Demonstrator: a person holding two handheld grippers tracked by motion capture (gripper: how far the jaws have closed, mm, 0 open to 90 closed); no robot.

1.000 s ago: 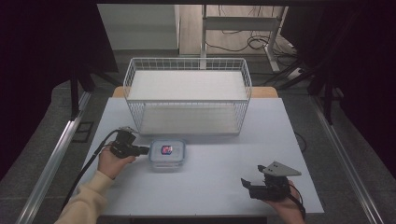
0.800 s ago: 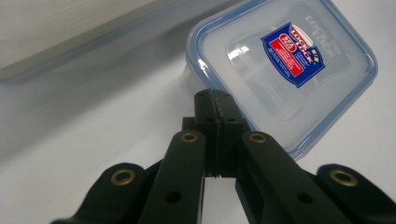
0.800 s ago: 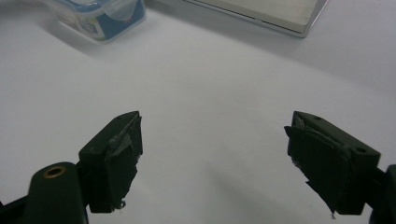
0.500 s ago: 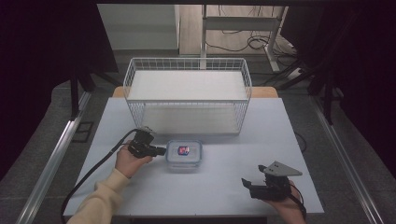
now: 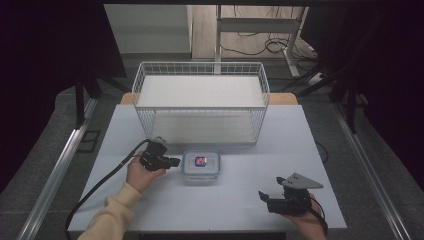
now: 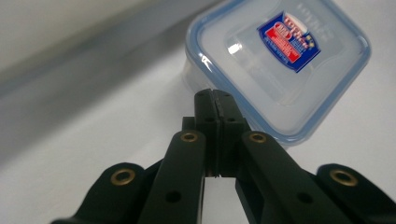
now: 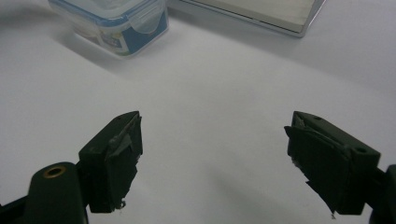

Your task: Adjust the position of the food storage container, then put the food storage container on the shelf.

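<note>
Touching container (image 6: 275, 65), closed left hand-held gripper (image 6: 215, 95).

White table (image 5: 310, 150), matte and bare over most of its top, set on a grey floor. Toward the far edge, a white wire basket (image 5: 200, 102) standing directly on the tabletop, a pale flat board inside it. Just in front of the basket, near the middle, a clear plastic food container (image 5: 201, 167) with a blue-rimmed lid and a red-and-blue label, lying flat on the surface.
</note>
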